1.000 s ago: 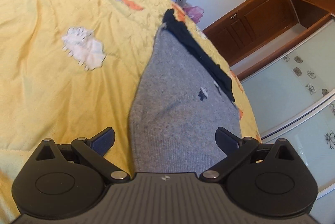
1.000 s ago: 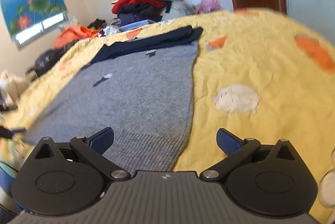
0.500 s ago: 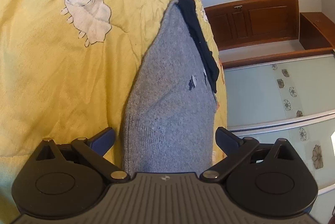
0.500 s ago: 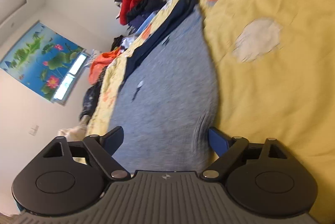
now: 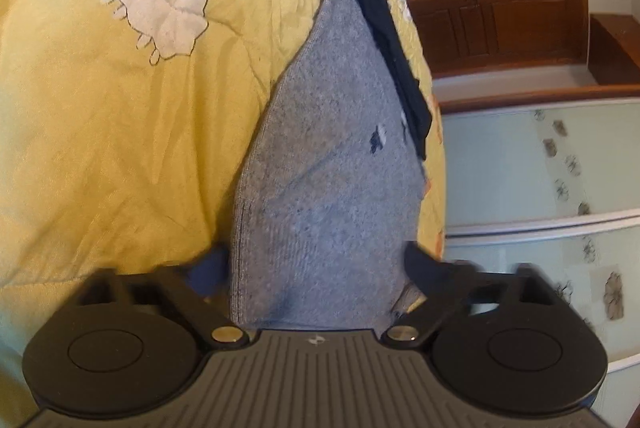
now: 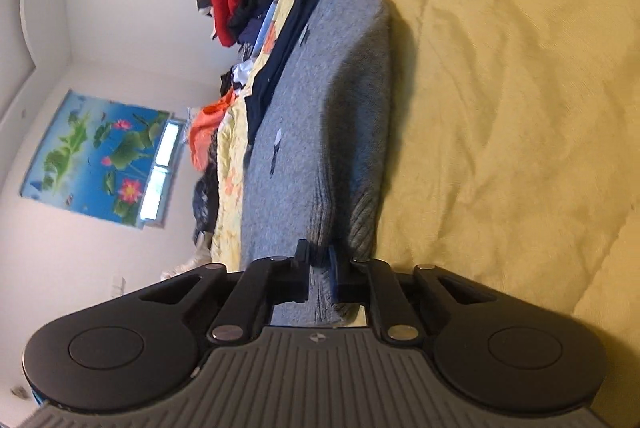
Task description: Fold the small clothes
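My right tool [image 6: 319, 255] is pinched onto the grey sweater [image 6: 320, 116] hem — my left tool [image 5: 316, 268] gapes wide around its other corner, on the yellow bed [image 5: 120, 132].

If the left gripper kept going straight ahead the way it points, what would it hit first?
Probably the grey sweater: its hem end already sits between the open left gripper fingers, on the yellow bedspread.
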Demonstrator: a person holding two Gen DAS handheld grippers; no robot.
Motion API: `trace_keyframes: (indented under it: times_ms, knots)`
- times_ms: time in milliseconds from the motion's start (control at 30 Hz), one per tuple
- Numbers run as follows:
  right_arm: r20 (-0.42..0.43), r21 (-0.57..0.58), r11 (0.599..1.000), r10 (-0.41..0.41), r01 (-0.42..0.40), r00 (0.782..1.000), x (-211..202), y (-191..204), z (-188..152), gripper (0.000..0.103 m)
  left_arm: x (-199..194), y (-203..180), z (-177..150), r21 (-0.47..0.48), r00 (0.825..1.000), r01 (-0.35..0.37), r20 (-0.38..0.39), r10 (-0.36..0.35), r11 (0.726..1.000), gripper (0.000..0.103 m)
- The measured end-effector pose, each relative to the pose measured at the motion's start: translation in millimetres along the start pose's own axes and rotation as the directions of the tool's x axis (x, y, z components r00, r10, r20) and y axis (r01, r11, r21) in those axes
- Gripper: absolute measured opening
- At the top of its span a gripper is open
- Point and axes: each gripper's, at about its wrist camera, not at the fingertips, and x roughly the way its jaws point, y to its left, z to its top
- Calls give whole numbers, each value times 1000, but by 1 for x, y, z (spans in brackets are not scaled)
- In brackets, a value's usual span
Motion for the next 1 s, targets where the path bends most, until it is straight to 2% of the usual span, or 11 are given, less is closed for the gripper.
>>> trace_keyframes:
  times_ms: [33,67,133,233,333,400,500,567,633,867,1000]
  knots:
    - [10,6,1000,7,-7,1000,-1,-1,0,12,3,2,-1,-10,999,-31,-13,31,999,16]
    - [19,12,1000,12,-12,1000,-3,-2,0,12,8,6,-3,-22,998,-50,-27,49,999,9]
    - [29,24,999,25,-26,999,-5,-4,-2,12,16,13,-6,-33,998,-46,-44,45,998,9]
    - [47,8,999,31,-31,998,-9,0,-4,11,16,9,-11,-5,999,-42,-14,42,999,8]
    - [69,-16,999,50,-49,996,-15,7,-1,11,11,6,-14,15,1000,1,16,-1,1000,8]
    - [94,-42,998,58,-54,994,-24,12,2,11,8,3,-16,30,999,0,39,-2,1000,8]
    - [125,-68,996,71,-63,990,-35,17,7,10,4,3,-18,34,997,38,66,-40,999,8]
    - [146,-85,994,77,-65,986,-42,21,11,10,0,3,-18,37,992,89,86,-92,995,8]
    - [167,-108,992,77,-60,983,-46,25,16,10,-2,1,-17,49,989,100,100,-104,994,8]
    - [226,-191,978,129,-86,966,-44,49,48,9,-11,-5,-3,59,944,263,192,-270,963,8]
    - [248,-216,973,132,-78,960,-33,58,75,9,-10,-5,16,46,930,283,231,-286,958,8]
